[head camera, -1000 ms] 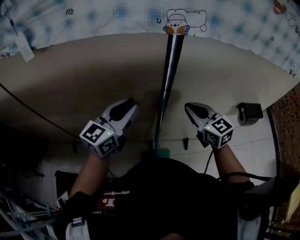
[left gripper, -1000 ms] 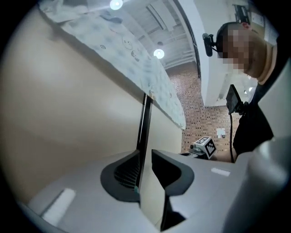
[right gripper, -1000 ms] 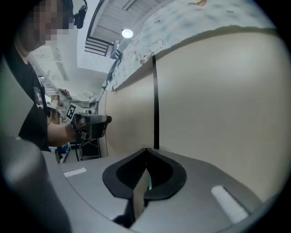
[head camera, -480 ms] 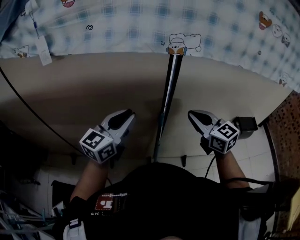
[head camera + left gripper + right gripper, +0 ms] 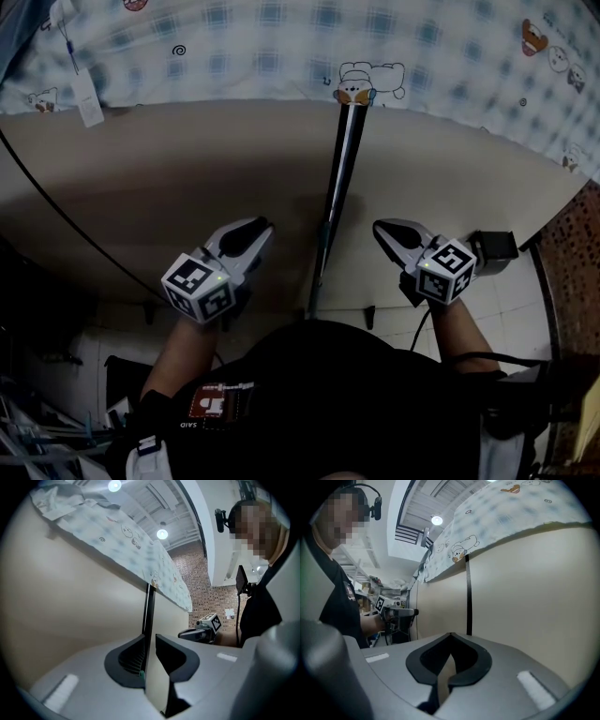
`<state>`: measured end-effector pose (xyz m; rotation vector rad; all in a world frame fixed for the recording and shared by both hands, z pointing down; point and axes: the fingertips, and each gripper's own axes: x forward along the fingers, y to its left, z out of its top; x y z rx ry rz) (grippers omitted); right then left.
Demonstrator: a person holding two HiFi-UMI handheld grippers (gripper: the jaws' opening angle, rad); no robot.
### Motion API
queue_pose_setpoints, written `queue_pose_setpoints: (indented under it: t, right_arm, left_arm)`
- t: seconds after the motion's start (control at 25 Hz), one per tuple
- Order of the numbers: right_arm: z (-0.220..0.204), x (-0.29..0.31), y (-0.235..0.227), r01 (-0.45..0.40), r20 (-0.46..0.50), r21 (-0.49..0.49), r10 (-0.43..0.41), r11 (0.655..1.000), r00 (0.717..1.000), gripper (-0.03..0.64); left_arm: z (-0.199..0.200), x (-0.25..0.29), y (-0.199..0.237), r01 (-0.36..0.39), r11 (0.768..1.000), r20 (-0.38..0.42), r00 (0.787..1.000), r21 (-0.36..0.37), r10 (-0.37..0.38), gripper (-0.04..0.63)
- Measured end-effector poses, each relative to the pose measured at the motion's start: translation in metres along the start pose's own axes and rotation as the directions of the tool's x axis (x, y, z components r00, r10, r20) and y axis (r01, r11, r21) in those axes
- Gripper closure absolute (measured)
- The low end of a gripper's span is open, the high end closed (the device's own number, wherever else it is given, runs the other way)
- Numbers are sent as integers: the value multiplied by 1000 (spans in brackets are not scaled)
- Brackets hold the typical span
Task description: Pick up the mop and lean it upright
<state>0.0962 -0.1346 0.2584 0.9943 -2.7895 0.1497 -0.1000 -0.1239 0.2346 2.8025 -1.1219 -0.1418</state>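
Mop (image 5: 339, 178) upright against wall (image 5: 187, 178); left gripper (image 5: 257, 226) apart, empty, just been closing; right gripper (image 5: 381, 228) together

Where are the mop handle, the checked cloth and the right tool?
mop handle (image 5: 334, 192), head view, middle of the dark pole.
checked cloth (image 5: 234, 47), head view, patch of fabric.
right tool (image 5: 379, 226), head view, its closed tips.

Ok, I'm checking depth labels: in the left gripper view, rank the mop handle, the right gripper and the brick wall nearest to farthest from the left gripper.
1. The mop handle, straight ahead against the beige panel.
2. The right gripper, beyond it to the right.
3. The brick wall, far back right.
Tongs of the left gripper have just been closing, nothing between them.
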Motion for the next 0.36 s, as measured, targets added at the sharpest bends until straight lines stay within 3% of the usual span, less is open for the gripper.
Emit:
queue_pose_setpoints:
  t: [0.36]
  right_arm:
    - [-4,-1,1,-10,-13,-4,10,1000,1000,604]
  left_arm:
    - [0,3,-3,7,1000,-5,1000,9,-7,525]
